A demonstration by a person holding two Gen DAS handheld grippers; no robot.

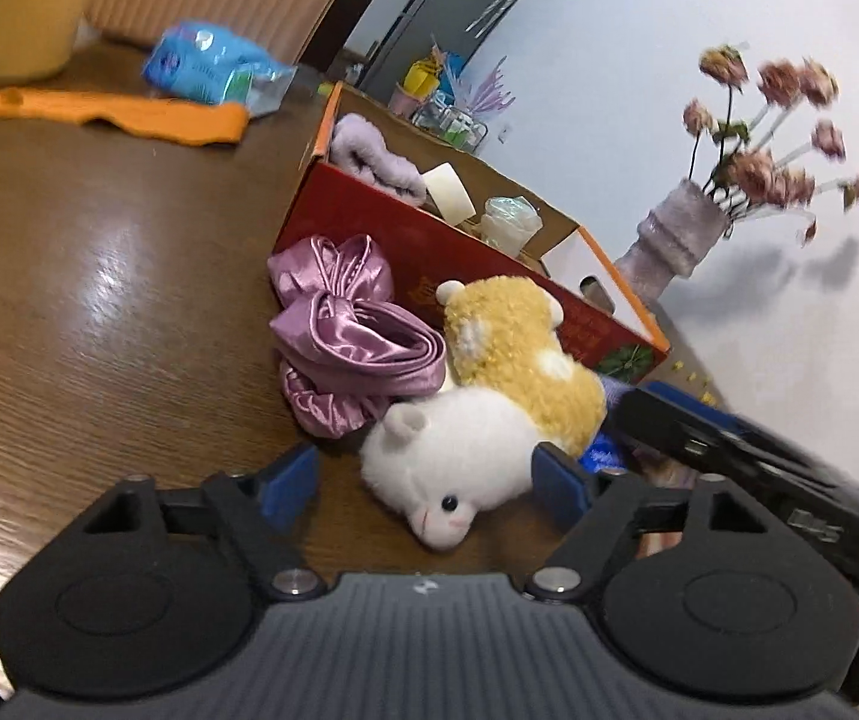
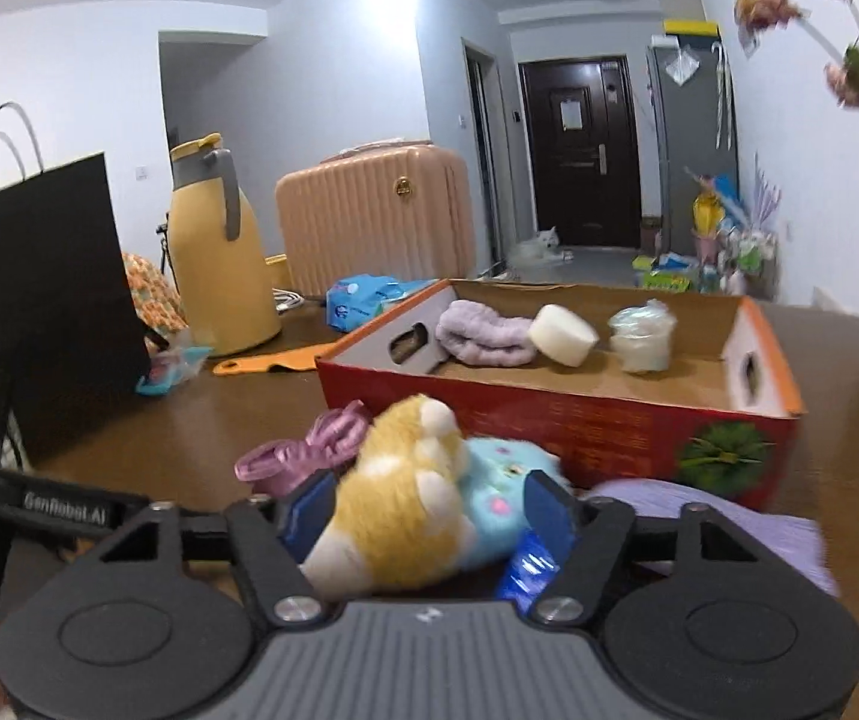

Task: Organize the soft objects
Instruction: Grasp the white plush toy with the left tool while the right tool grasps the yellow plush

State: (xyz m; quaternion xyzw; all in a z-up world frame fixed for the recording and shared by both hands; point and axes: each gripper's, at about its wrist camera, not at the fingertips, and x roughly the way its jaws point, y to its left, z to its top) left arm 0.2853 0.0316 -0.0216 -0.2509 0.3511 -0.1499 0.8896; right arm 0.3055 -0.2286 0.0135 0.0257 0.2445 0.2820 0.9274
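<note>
Brown wood table (image 1: 99, 300), red box (image 1: 381, 234) mid-frame. Left gripper (image 1: 423, 483) part open around white plush (image 1: 453, 456), pads not touching. Right gripper (image 2: 429, 507) part open, yellow plush (image 2: 393, 510) btwn fingers, contact unclear.

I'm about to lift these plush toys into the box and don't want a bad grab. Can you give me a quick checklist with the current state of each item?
1. White plush toy sits between the left gripper fingers: ok.
2. Left pads press on it: not ok; a gap shows on the left side.
3. Yellow-and-white plush toy sits between the right gripper fingers: ok.
4. Right gripper would take only that toy: not ok; a light blue plush lies between the fingers too.
5. Red cardboard box has free floor space: ok.
6. Pink satin scrunchie lies outside both grips: ok.
</note>
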